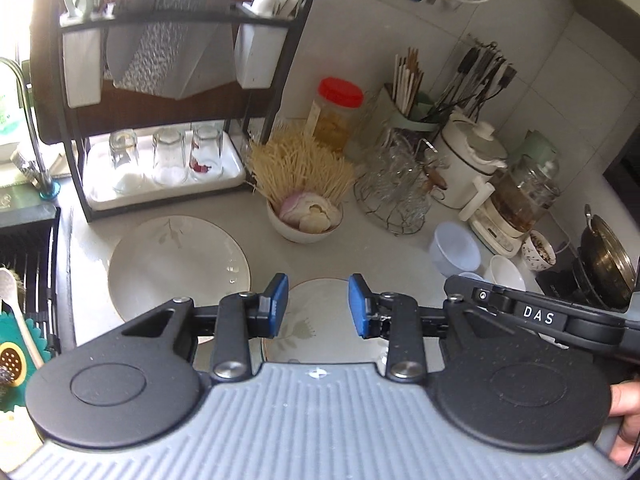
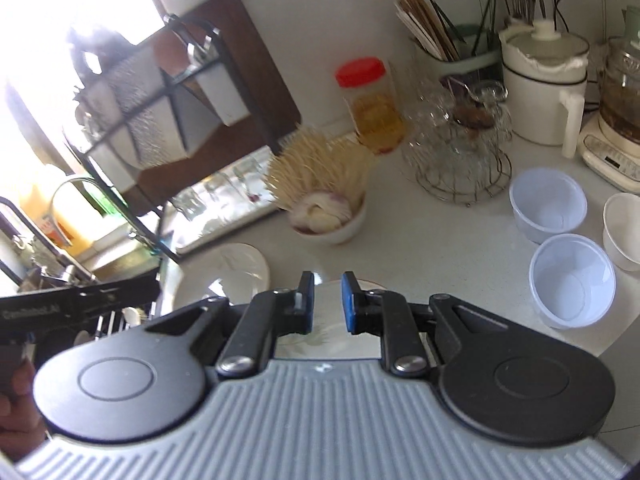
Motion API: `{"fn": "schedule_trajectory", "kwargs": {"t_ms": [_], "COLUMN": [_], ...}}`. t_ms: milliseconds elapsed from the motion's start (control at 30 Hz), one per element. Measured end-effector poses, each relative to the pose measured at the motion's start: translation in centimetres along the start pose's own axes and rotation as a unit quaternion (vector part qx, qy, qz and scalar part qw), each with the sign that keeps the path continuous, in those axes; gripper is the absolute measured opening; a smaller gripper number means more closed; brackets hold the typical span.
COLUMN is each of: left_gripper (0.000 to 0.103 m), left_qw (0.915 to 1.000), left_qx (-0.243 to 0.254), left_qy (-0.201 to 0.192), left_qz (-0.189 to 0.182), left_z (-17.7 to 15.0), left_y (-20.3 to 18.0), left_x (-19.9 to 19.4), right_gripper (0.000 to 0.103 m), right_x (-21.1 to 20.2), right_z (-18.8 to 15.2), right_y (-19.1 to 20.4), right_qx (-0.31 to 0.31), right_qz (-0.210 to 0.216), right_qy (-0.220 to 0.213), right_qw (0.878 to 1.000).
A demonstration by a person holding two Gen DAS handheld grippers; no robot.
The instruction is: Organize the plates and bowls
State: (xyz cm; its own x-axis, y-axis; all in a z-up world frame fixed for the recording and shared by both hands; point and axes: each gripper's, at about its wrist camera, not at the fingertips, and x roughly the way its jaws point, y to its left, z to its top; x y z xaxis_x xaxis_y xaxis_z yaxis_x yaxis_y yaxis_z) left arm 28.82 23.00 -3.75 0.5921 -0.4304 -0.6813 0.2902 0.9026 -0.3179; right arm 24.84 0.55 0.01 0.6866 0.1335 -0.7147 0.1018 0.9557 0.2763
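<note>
Two flat white plates lie on the counter: a large plate (image 1: 176, 264) at nine o'clock and a smaller plate (image 1: 320, 320) at six. Three upturned glasses (image 1: 166, 156) stand at ten o'clock. Two translucent plastic bowls (image 2: 572, 280) sit at three o'clock. One red-lidded jar (image 1: 338, 114) stands at twelve.
</note>
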Motion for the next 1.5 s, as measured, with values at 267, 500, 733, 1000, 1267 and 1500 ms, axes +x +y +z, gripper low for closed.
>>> {"fn": "schedule_trajectory", "kwargs": {"t_ms": [267, 500, 733, 1000, 1267, 1500], "left_gripper": [0.038, 0.038, 0.038, 0.039, 0.039, 0.04], "left_qw": [0.9997, 1.0, 0.9999, 0.9995, 0.998, 0.9931], "left_qx": [0.019, 0.003, 0.004, -0.025, -0.05, -0.103], "left_qy": [-0.013, 0.004, 0.007, 0.01, 0.027, 0.045], "left_qz": [-0.002, 0.004, 0.008, 0.016, 0.028, 0.034], "left_z": [-1.5, -3.3, -4.7, -4.9, -4.5, -2.9], "left_y": [0.7, 3.0, 4.6, 6.3, 7.4, 9.2], "left_x": [-3.2, -4.1, -5.0, -4.9, -2.7, 0.4], "right_gripper": [0.019, 0.019, 0.019, 0.018, 0.018, 0.018], "right_x": [-2.4, -2.2, -1.5, -0.1, 2.4, 6.6], "right_z": [-1.7, -3.7, -4.7, -4.8, -3.7, -1.4], "right_y": [4.2, 6.4, 8.0, 8.8, 8.0, 6.7], "right_qx": [-0.036, -0.034, -0.039, -0.044, -0.036, -0.029], "right_qz": [0.002, 0.005, 0.009, 0.02, 0.023, 0.007], "right_qy": [-0.026, -0.026, -0.012, 0.008, 0.031, 0.049], "right_qw": [0.999, 0.999, 0.999, 0.999, 0.999, 0.998]}}
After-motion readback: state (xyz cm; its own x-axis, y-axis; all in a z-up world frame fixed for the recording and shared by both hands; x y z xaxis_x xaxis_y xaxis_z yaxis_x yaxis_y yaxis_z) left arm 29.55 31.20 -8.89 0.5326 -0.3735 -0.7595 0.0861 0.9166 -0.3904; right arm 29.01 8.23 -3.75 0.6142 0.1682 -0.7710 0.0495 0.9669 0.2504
